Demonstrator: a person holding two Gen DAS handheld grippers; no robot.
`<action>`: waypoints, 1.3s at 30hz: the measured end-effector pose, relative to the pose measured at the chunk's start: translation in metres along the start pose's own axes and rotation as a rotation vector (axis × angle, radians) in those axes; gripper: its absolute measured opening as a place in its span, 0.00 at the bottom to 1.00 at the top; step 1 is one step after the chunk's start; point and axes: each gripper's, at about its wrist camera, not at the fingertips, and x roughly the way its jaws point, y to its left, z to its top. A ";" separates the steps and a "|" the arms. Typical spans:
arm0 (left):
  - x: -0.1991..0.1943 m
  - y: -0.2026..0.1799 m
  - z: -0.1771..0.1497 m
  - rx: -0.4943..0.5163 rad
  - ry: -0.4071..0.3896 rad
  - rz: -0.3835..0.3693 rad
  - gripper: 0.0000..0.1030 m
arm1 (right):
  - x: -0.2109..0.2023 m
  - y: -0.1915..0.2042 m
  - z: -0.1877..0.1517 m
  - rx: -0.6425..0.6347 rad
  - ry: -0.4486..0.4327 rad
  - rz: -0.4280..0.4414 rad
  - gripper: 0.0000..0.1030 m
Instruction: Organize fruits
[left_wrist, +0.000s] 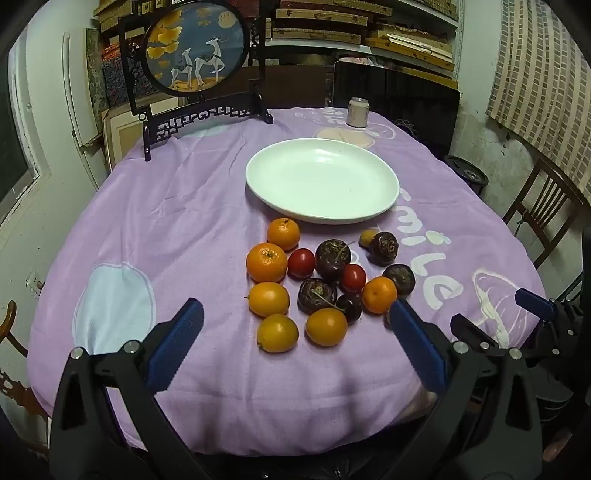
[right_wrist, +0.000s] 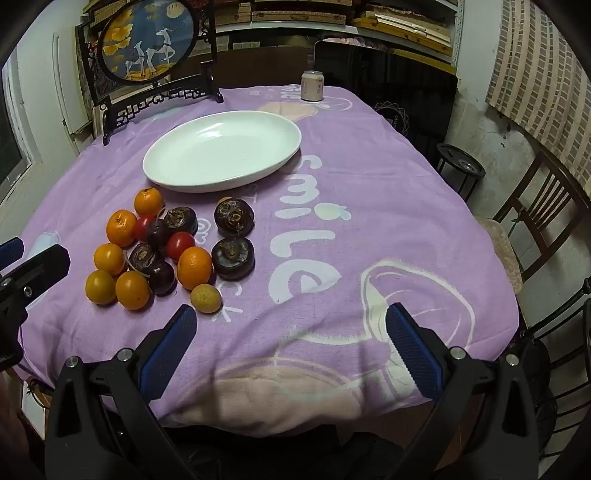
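The left gripper hangs over the near edge of the worktop, its ribbed blue jaws spread wide with nothing between them. The worktop wears a soft, slightly rumpled lilac cloth printed with pale shapes and white letters. Just ahead of these jaws, between their tips and beyond, lies the fruit cluster: smooth, glossy oranges, two small shiny red tomatoes and dark, rough, flattened water chestnuts, mostly touching one another. Farther ahead sits a shallow, glazed white oval plate, and well beyond it a small pale can. The right gripper likewise holds its jaws spread and bare; from it the cluster lies ahead to the left, with a small dimpled yellow fruit just off the left jaw's tip.
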 end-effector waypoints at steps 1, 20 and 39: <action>0.000 0.000 0.000 0.001 -0.001 0.001 0.98 | 0.000 0.000 0.000 0.001 -0.001 0.001 0.99; 0.002 -0.001 -0.002 0.011 0.003 0.006 0.98 | -0.001 -0.001 -0.001 0.000 -0.002 0.011 0.99; 0.003 -0.001 -0.003 0.008 0.007 0.004 0.98 | -0.001 0.000 -0.001 -0.006 -0.003 0.024 0.99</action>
